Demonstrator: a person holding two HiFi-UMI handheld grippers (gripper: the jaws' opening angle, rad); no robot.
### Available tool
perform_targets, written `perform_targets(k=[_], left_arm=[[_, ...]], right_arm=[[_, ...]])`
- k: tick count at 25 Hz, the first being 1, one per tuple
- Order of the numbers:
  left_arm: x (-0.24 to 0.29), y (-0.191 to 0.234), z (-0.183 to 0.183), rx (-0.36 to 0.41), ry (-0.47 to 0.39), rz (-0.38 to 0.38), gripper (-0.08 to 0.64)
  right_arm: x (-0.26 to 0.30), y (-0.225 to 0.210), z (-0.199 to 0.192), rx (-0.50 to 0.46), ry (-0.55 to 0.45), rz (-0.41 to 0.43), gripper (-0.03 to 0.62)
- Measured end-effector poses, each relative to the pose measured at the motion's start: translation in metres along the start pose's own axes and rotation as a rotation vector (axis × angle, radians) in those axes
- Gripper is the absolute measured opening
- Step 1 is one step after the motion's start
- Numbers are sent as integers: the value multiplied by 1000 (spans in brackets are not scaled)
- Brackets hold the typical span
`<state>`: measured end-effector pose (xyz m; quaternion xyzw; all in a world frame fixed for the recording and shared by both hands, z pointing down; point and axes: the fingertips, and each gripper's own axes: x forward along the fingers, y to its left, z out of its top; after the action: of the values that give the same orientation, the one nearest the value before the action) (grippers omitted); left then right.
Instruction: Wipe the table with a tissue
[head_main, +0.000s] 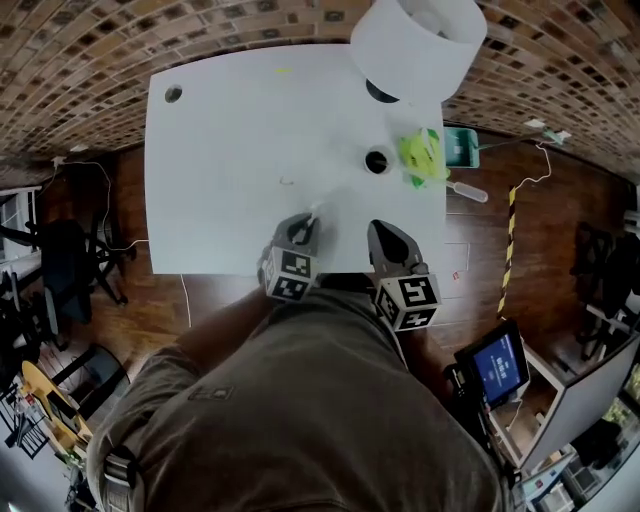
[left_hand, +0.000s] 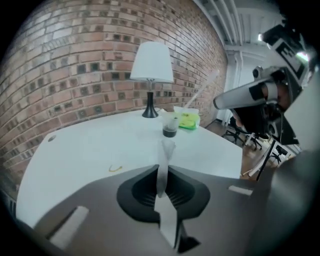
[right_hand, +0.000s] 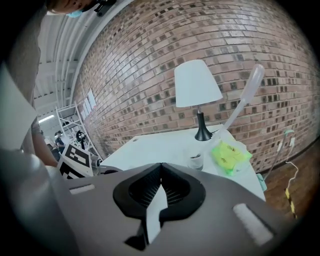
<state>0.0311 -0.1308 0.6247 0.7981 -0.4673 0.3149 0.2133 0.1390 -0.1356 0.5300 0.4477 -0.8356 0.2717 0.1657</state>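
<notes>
The left hand-held gripper (left_hand: 161, 170) is clamping its jaws on a thin strip of white tissue (left_hand: 166, 149), over the near edge of the white worktop (head_main: 230, 150). The tissue is standing with its long axis running up and forward out of the closed jaws, along the line the gripper is pointing, and its free end is folding slightly to the right. In the head view it is showing only as a small pale sliver past the jaw tips; whether it is touching the worktop cannot be told. How much tissue is sitting inside the jaws is hidden.

The right hand-held gripper (right_hand: 160, 165) is hanging just beside the left one, jaws pressed together on nothing.

Farther off, a cup (left_hand: 170, 129) of dark liquid, a yellow-green packet (left_hand: 187, 121) and a lamp (left_hand: 151, 75) are standing together, the lamp's shade being cut off by the head view's top edge. A small yellowish mark (left_hand: 116, 168) on the worktop is too small to identify.
</notes>
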Motion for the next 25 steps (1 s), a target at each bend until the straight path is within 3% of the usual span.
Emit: perform_targets(k=[6, 11, 25], left_arm=[[-22, 74, -5, -115, -27, 129, 11], [-23, 116, -13, -167, -9, 189, 11], [22, 139, -19, -175, 65, 177, 11]], right_arm=[[21, 32, 11, -26, -8, 46, 11], [27, 42, 20, -37, -13, 43, 11], [29, 22, 24, -11, 8, -42, 11]])
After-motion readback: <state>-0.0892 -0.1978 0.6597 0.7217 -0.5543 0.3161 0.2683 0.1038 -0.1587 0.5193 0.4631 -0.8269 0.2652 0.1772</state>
